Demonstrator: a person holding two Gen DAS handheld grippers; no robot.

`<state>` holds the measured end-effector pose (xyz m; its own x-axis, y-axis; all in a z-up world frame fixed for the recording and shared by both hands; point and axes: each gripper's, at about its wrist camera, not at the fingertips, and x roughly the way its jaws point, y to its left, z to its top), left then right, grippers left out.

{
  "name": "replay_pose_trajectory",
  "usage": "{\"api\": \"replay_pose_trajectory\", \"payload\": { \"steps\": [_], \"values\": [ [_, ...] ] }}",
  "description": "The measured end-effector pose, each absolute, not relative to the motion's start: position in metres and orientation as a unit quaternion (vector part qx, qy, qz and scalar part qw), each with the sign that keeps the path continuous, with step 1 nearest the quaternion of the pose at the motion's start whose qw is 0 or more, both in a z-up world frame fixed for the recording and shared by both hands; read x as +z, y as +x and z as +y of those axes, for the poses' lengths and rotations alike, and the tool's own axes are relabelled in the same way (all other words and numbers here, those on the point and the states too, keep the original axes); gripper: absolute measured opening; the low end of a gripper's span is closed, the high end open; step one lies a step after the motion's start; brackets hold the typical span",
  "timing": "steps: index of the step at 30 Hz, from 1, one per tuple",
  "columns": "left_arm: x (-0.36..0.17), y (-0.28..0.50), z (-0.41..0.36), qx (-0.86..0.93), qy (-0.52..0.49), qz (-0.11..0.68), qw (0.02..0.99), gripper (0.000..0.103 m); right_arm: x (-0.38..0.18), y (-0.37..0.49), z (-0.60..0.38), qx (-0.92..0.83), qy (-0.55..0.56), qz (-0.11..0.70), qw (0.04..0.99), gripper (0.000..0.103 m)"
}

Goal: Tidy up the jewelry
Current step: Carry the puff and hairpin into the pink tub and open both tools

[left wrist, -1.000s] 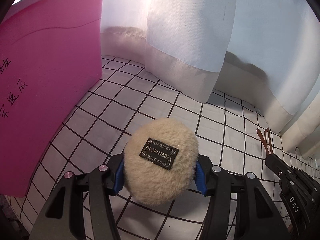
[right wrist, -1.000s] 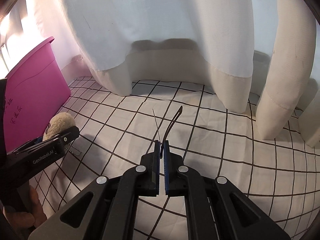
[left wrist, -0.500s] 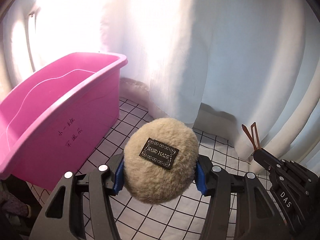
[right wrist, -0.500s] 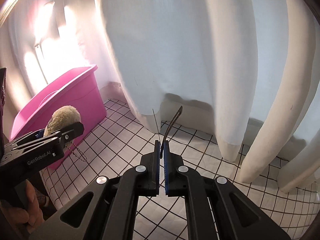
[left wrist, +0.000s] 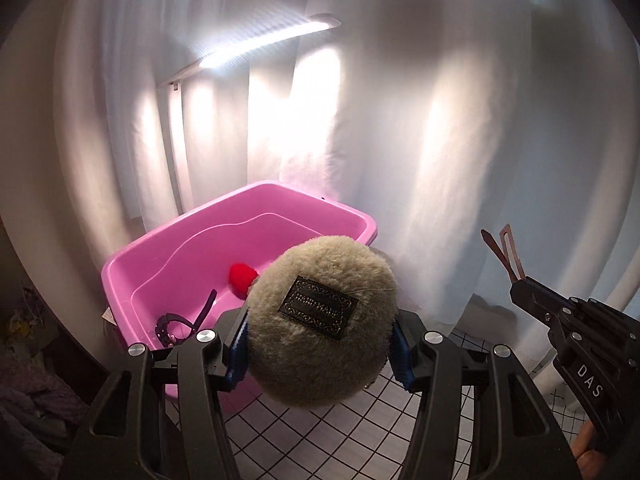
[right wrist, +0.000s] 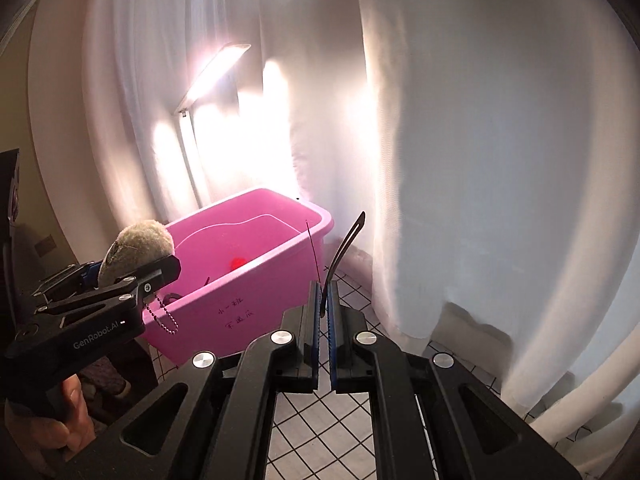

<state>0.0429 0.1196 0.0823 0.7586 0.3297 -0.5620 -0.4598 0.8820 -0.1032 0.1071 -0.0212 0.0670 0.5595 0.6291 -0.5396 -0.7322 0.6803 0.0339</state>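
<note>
White curtains (left wrist: 460, 120), left tongs (left wrist: 320, 344) gripping pompom (left wrist: 320, 320), right tongs (right wrist: 324, 304) pinching hair clip (right wrist: 345, 248), chain (right wrist: 162, 314) right-view only

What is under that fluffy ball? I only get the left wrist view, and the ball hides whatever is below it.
Observer: A small bead chain dangles from the fluffy ball and hangs free.
Visitor: Is there anything on the outside of the pink tub?
Observer: Yes. The pink tub has handwritten characters on the wall facing the right camera.
Visitor: And the brown clip on my right?
Observer: Seen from behind, the hair clip is a curved dark strip, pinched in the shut right hand-held gripper.
</note>
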Motion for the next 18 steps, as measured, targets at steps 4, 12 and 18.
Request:
{"api": "replay_pose_trajectory", "payload": {
  "steps": [4, 12, 18],
  "values": [
    [0.089, 0.035, 0.159, 0.226, -0.120, 0.269, 0.928, 0.054, 0.081, 0.102, 0.021, 0.405, -0.100, 0.255, 0.872, 0.004],
    [0.083, 0.036, 0.238, 0.241, -0.128, 0.271, 0.923, 0.055, 0.085, 0.110, 0.099, 0.422, -0.106, 0.269, 0.859, 0.004],
    [0.070, 0.040, 0.281, 0.247, -0.143, 0.284, 0.916, 0.055, 0.073, 0.129, 0.151, 0.429, -0.115, 0.302, 0.844, 0.004]
  ]
}}
